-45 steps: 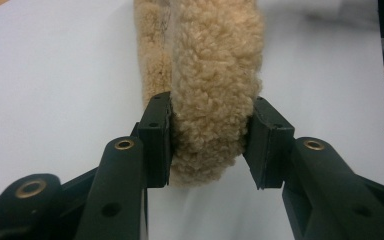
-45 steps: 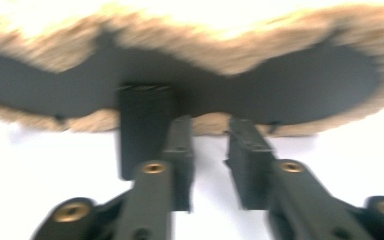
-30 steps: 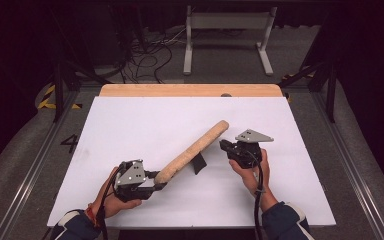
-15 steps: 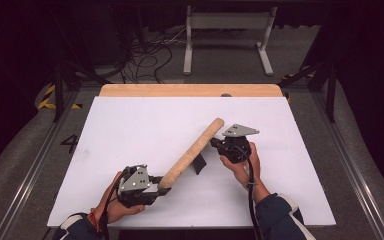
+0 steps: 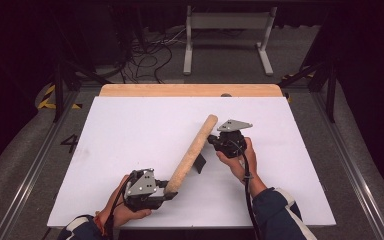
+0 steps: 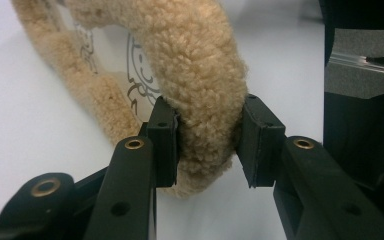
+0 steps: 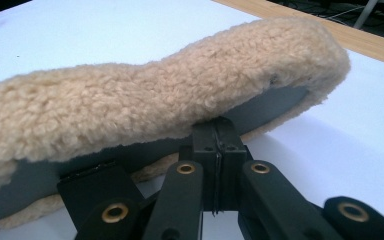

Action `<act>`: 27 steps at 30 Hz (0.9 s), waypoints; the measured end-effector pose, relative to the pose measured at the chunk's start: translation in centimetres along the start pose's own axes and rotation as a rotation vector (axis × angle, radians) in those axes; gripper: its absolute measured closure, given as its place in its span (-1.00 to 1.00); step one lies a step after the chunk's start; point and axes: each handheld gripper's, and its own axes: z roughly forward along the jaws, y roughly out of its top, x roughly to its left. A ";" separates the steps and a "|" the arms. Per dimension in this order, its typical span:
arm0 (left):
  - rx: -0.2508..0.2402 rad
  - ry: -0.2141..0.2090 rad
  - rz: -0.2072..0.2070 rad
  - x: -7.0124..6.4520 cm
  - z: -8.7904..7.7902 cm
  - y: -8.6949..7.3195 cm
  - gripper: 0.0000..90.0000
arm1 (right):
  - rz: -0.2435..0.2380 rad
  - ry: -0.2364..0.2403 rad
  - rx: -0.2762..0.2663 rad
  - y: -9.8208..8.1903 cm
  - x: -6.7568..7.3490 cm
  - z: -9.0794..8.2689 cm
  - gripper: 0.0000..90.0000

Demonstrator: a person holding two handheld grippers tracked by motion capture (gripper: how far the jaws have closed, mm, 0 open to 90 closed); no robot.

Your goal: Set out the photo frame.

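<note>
nearest you, your left hand (image 5: pixel 120 207) holds the left tongs (image 5: pixel 169 190) low over the front of the white counter (image 5: pixel 130 130). the left tongs are clamped on the near end of the fleece cover (image 5: pixel 192 152), a long tan sheepskin-like piece; in the left gripper view both black pads press into the fleece (image 6: pixel 195 75) from either side, and the piece curves away behind them as a loop with a pale printed lining inside.

from that grip the fleece cover runs diagonally up and to the right across the middle of the counter, its body lifted off the surface, with a small dark flap (image 5: pixel 200 162) hanging beneath it about halfway along.

farther out, your right hand (image 5: pixel 237 160) holds the right tongs (image 5: pixel 214 141) beside the upper stretch of the cover. in the right gripper view the right tongs (image 7: pixel 215 150) are closed tight, pinching the thin grey edge (image 7: pixel 260 110) on the underside of the fleece, with the woolly top (image 7: pixel 155 95) arching over them.

beyond the cover's far tip, a wooden strip (image 5: pixel 190 90) lines the counter's back edge. behind it lie tangled cables (image 5: pixel 145 52) on the floor and a grey metal stand (image 5: pixel 225 30).
</note>
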 end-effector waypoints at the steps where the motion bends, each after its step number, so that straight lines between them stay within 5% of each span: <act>1: -0.002 -0.005 -0.003 -0.1 0.2 0.1 0.44 | -0.003 -0.004 0.003 0.1 0.0 0.1 1.00; 27: -0.019 -0.023 -0.018 -1.0 3.4 2.2 0.22 | -0.050 -0.025 0.076 2.5 0.3 2.0 1.00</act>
